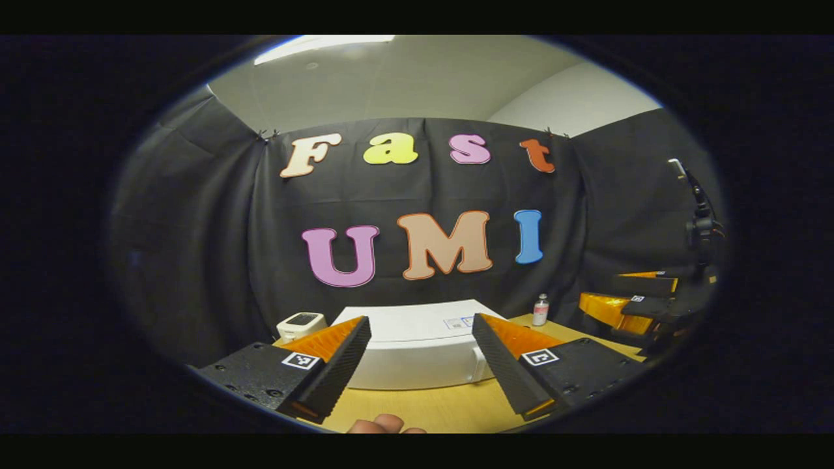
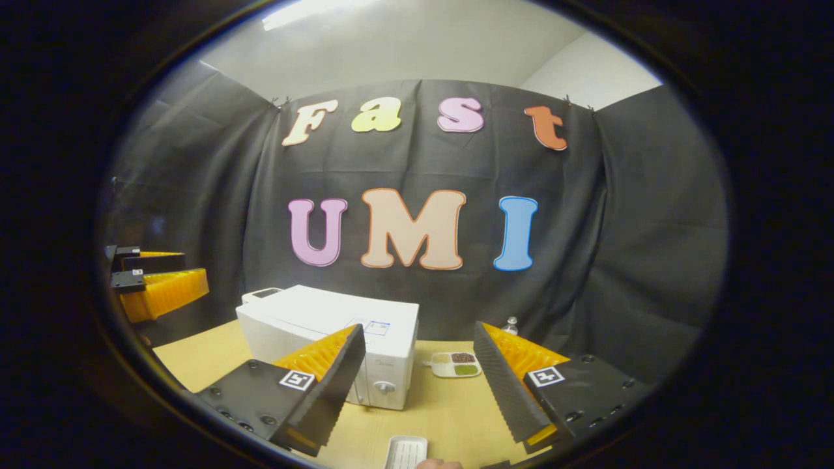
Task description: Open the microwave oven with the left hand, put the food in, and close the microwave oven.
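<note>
The white box-shaped microwave oven (image 2: pixel 339 339) is partly hidden behind a finger; the white ribbed tray (image 2: pixel 405 454) before it is cut off.

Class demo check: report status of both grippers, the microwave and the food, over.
Left gripper open, right gripper open, both empty. Microwave oven shut. Food tray on table beside it. Path clear.
</note>
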Tool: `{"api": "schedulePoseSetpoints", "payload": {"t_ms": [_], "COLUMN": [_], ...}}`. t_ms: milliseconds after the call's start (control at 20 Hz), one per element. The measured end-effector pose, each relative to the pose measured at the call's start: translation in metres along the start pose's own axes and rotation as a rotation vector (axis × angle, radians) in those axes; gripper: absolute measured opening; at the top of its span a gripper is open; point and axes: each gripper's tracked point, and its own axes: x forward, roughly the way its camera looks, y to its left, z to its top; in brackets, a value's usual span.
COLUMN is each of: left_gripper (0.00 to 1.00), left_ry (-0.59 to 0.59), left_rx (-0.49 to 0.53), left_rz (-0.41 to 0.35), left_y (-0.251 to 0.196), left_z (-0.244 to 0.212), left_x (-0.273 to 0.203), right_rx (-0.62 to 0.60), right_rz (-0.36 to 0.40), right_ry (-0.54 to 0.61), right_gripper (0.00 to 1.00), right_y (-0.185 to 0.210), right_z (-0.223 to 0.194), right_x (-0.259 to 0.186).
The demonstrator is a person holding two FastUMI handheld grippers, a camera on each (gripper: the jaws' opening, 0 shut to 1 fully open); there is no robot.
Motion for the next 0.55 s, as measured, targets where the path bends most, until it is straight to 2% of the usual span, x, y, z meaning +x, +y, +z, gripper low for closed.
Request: {"api": "schedulePoseSetpoints", "payload": {"t_ms": [300, 350, 400, 550], "left_gripper": [0.97, 1.00, 0.97, 0.98], "left_ry": [0.021, 0.029, 0.036, 0.050], "left_rx": [0.003, -0.004, -0.012, -0.033], "left_rz": [0.016, 0.018, 0.020, -0.014], "left_y": [0.007, 0.005, 0.005, -0.009], "left_z": [-0.004, -0.006, -0.008, -0.012], "left_x": [0.010, 0.010, 0.011, 0.011], "right_rx": [-0.007, -0.010, -0.012, -0.013], "right_rz": [-0.016, -0.016, -0.016, -0.021], "right_ry": [0.008, 0.008, 0.006, -0.005], "right_gripper": [0.96, 0.96, 0.97, 0.97], "right_y": [-0.016, -0.018, -0.020, -0.027], "right_z": [-0.003, -0.003, -0.001, 0.002], "right_x": [0.002, 0.002, 0.001, 0.001]}}
